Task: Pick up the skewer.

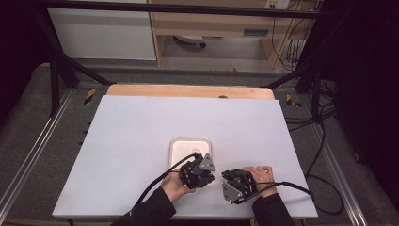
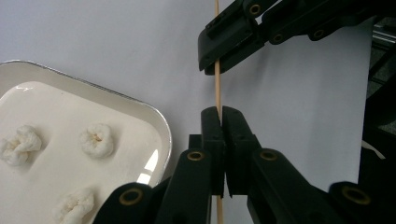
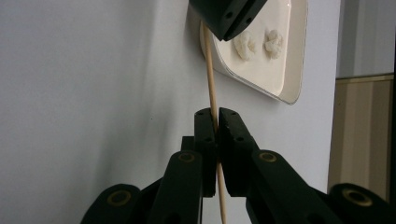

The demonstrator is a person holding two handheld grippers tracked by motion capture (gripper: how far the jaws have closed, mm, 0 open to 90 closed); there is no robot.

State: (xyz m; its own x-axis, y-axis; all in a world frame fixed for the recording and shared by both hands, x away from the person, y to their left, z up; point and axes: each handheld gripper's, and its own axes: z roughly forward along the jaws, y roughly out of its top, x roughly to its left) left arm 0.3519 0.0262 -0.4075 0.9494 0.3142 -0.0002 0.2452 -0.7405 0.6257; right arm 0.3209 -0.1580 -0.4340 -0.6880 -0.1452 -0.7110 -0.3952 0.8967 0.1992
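A thin wooden skewer [image 2: 217,88] is held between two hand-held tools above the white counter [image 1: 141,136], just in front of a shallow white tray [image 1: 176,146] on which small pale, crumpled lumps of food are set. The left tool [image 1: 210,178] is closed on one part of the stick, as seen in the left gripper view, where the pads are pressed together with the skewer running up between them. The right tool [image 1: 224,179] is likewise clamped on the skewer, its two black jaws seen shut around the stick in the right gripper view. From above, the two tools are seen nose to nose near the counter's near edge, with a person's hands behind them and the cables trailing away.

Three lumps [image 2: 96,139] are seen lying loose on the tray in the left gripper view, apart from one another, and none is touched by the stick. The skewer itself is bare along the stretch that is visible; its ends are cut off by the frame edges, so whether anything is threaded further along cannot be told.

The work is judged to be at an early stage: the stick has been picked up and secured at two points, but no piece appears to have been speared. What seems left is for the skewer to be brought to the tray and the pieces pushed onto it one by one.
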